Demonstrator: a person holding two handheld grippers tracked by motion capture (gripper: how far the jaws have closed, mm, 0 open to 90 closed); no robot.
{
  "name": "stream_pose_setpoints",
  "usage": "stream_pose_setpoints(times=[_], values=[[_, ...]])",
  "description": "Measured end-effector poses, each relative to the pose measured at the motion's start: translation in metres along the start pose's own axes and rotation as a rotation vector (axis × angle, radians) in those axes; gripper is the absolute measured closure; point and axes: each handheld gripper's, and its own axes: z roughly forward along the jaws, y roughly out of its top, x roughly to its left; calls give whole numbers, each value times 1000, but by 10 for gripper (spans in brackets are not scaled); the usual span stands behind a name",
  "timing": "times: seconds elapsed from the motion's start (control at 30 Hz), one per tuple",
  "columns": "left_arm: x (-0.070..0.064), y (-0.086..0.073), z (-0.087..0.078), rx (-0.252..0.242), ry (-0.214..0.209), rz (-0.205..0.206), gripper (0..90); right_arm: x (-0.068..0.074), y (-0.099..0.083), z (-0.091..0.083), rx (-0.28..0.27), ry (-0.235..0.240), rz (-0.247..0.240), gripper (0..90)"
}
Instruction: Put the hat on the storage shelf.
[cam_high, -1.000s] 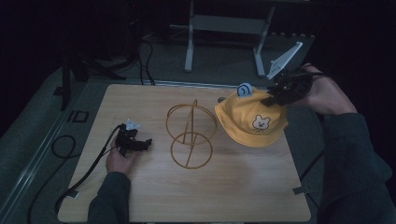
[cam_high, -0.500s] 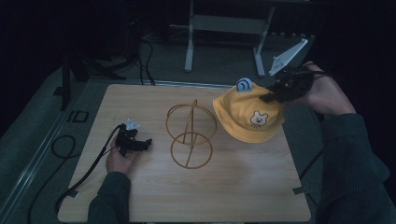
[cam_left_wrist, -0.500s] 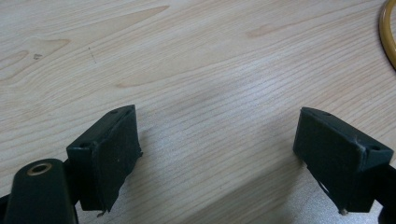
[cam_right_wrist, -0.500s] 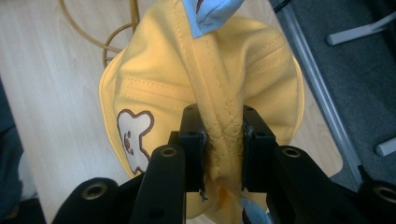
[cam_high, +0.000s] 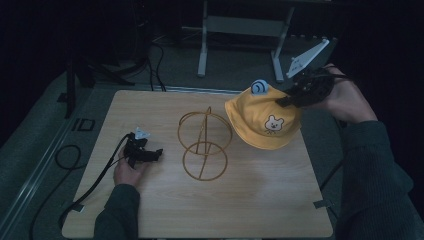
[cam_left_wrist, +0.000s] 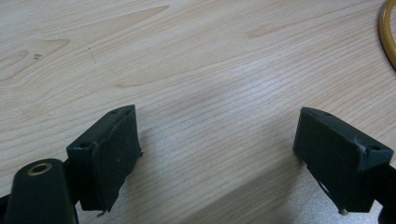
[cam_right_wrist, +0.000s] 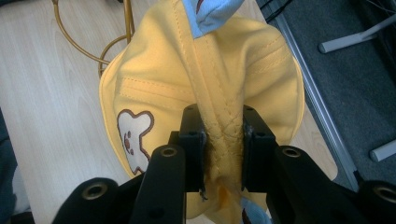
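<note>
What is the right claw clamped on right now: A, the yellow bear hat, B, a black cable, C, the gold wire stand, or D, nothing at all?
A: in the right gripper view the right claw pinches a fold of the yellow bear hat between its jaws, and the high view shows that hat lifted beside the gold wire stand.

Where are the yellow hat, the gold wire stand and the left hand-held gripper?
yellow hat (cam_high: 260, 127), high view, on the crown beside the bear patch
gold wire stand (cam_high: 204, 159), high view, on its lower ring
left hand-held gripper (cam_high: 156, 153), high view, at its jaw tips
</note>
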Motion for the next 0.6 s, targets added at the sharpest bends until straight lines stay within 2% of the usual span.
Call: stream_pose_setpoints(times=[0.17, 0.6], values=[[0, 0, 0, 0, 0, 0, 142, -1, 5, -1, -34, 9, 5, 745], [0, 0, 0, 0, 0, 0, 142, 4, 21, -1, -46, 15, -23, 745]])
